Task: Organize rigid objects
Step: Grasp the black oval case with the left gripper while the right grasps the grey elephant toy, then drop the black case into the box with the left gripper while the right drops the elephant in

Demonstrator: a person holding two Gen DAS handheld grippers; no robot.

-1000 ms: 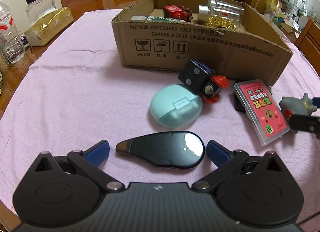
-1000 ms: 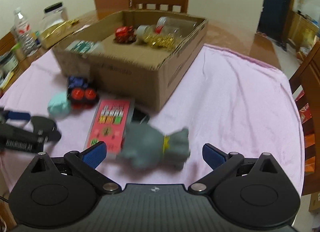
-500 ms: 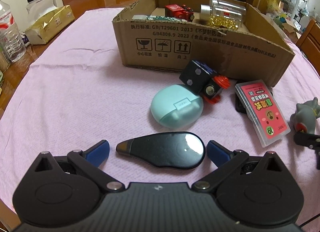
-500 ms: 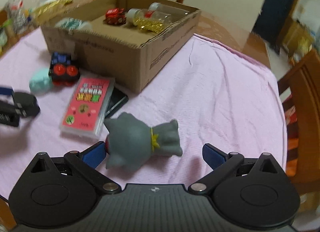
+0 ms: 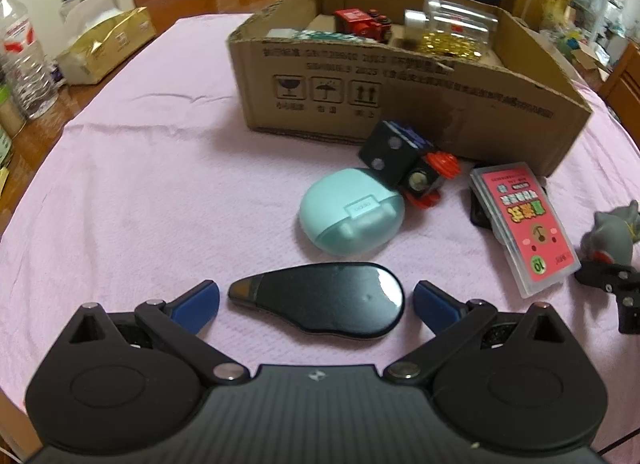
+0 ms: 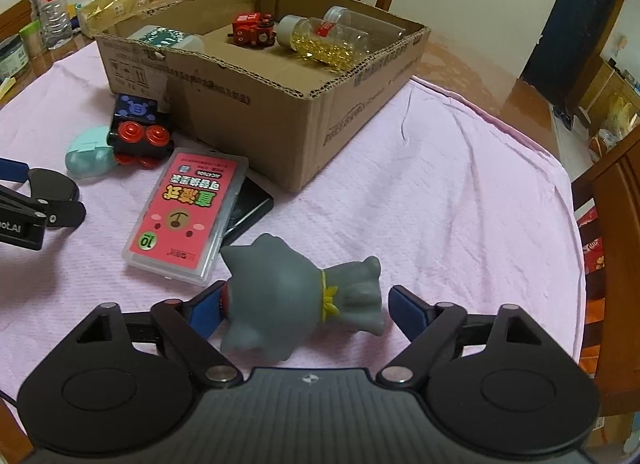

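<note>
We are straddling a grey toy figure with our right gripper. The jaws have just been closing: the left pad is touching the toy's face, the right pad is standing just clear of its tail end, so nothing is gripped yet. The toy is lying on the pink cloth, just beside a pink card case.

Our left gripper is hanging wide open around a dark teardrop-shaped object, pads apart from it. The cardboard box is sitting beyond.
</note>
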